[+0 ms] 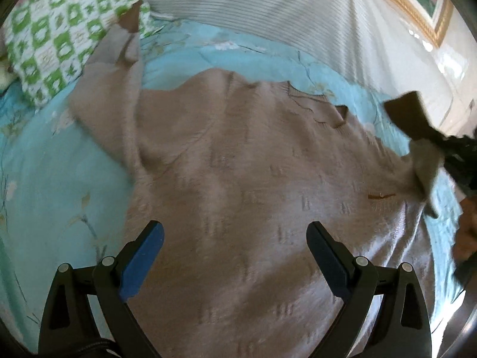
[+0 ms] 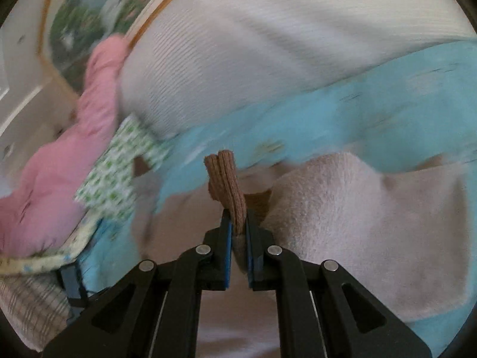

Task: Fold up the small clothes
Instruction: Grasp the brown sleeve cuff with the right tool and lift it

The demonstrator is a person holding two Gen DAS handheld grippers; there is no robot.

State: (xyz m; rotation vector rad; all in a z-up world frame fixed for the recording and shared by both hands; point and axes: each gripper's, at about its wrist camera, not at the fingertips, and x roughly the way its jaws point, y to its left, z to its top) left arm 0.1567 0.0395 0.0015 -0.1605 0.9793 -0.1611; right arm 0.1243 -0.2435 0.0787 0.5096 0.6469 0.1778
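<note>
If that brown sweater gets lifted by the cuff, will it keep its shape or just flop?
Probably flop: the sweater is soft knit, lying rumpled on the blue bedsheet. The ribbed cuff already folds double inside the right gripper, so the rest should trail and drape. Its fuzzy surface likely grips rather than slips.

The left gripper (image 1: 235, 238) has two black plastic fingers (image 1: 334, 256) lined on their inner faces with blue pads (image 1: 140, 262), the left pad a brighter blue and the right one darker navy. Each finger hangs on a pair of black linkage bars with triangular cut-outs, pinned by round silver rivets (image 1: 108, 260). The right gripper (image 2: 238, 226) is built the same: black fingers, thin blue pads (image 2: 228, 250), angular black links and four silver rivets (image 2: 203, 249). At the edge of the left wrist view a patch of bare skin (image 1: 466, 229) shows beside a dark housing.
</note>
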